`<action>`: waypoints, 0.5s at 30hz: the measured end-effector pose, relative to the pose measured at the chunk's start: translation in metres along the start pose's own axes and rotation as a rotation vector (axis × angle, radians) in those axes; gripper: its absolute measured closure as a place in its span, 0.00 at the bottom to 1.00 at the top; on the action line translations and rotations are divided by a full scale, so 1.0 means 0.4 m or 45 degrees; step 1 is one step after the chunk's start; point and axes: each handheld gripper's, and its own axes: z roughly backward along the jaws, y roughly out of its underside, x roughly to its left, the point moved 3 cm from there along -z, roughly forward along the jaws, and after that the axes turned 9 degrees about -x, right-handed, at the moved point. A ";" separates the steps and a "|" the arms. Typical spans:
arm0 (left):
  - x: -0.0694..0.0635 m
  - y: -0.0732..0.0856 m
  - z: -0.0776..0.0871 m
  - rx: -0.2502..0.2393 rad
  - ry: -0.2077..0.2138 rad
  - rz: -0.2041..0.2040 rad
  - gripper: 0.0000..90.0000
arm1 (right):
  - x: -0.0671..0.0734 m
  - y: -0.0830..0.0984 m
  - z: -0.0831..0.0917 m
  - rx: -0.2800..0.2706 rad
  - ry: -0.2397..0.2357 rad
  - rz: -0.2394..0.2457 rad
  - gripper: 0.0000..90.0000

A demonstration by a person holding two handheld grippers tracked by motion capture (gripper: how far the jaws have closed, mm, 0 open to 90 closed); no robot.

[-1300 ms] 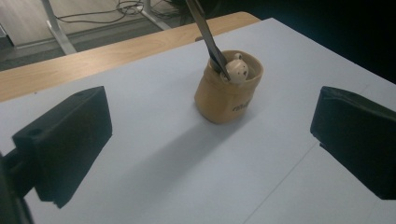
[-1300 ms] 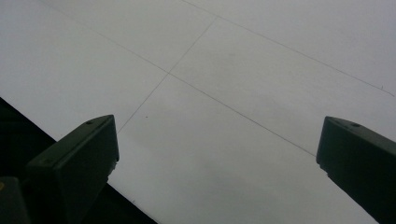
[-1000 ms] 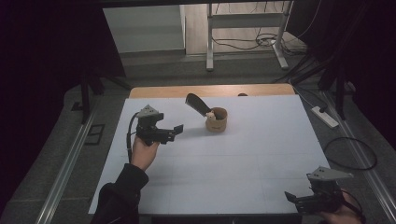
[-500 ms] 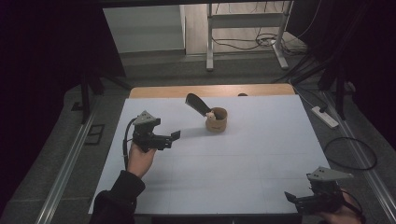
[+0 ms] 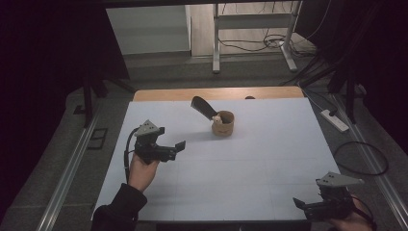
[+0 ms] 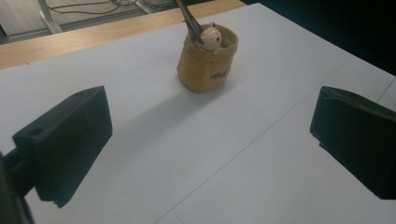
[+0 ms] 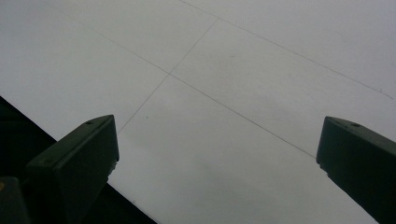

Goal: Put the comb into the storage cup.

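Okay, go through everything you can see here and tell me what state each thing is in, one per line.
Left gripper: open, holding nothing, raised over the table, aimed at the pouch.
Right gripper: open, holding nothing, at the table's near right corner.
Tan pouch: upright, open at the top, things inside.
Small bear figure: sitting in the pouch, head above its rim.
Dark tool: leaning out of the pouch, tilted left.

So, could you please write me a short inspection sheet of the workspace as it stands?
Surface: white table, wooden strip at its far edge.
Job's things: tan cup upright, holding a dark utensil and a small pale figure.
Clutter: nothing seen.
Grippers: left gripper open, aimed at the cup, apart from it; right gripper open at the near right corner.
Cables: left gripper's cable; floor cables.
Surroundings: power strip, metal frame.
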 end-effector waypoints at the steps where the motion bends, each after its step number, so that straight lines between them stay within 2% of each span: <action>1: -0.002 0.001 0.003 0.000 0.000 -0.003 0.00 | 0.000 0.000 0.000 0.000 0.000 0.000 0.00; 5: -0.008 0.008 0.016 0.002 -0.012 -0.013 0.00 | 0.000 0.000 0.000 -0.001 -0.001 0.001 0.00; 15: -0.012 0.027 0.043 -0.007 -0.017 0.002 0.00 | 0.000 0.000 0.000 -0.002 -0.004 0.001 0.00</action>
